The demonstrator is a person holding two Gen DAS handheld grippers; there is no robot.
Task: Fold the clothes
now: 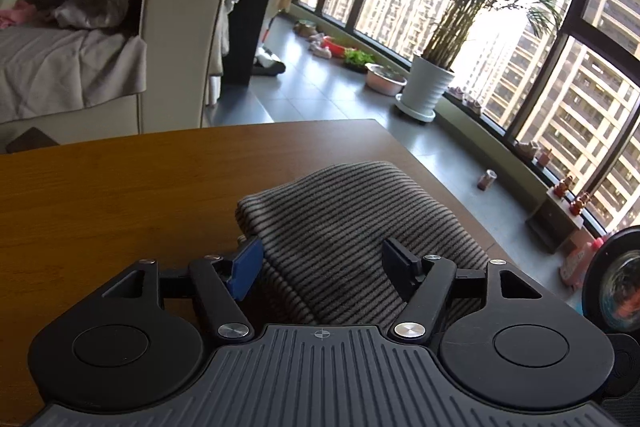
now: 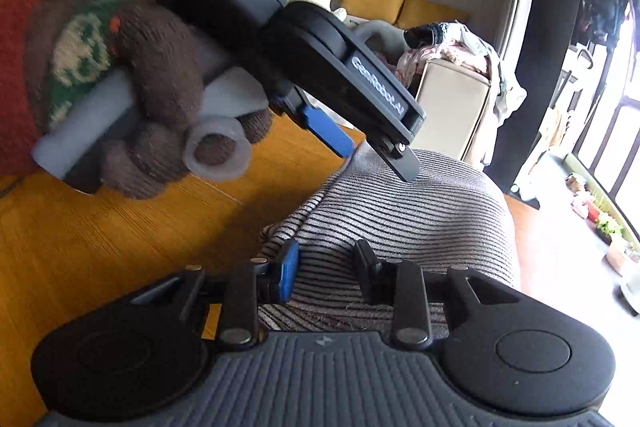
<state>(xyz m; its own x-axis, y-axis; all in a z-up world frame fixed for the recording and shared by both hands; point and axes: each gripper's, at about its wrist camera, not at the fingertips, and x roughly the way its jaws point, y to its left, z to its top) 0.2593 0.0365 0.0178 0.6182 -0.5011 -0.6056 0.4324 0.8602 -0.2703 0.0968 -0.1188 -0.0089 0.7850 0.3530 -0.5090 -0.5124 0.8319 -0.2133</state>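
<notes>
I see the striped garment [image 1: 352, 227] folded in a bundle on the wooden bench [image 1: 100, 195], near its corner. My left claw [image 1: 320, 263] is spread wide over the garment, and my right claw [image 2: 326, 267] is spread above it too, pinching nothing.

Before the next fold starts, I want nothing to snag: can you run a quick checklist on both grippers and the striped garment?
1. Left gripper open, fingers astride the striped garment: ok.
2. Right gripper open over the same cloth: ok.
3. Cloth actually pinched by either gripper: not ok, both stand open.
4. Garment fully on the wooden table: cannot tell, its right side lies close to the table's edge.
5. Grippers clear of each other: ok, the left one sits farther along the cloth in the right wrist view.
6. Table bare to the left of the garment: ok.
</notes>
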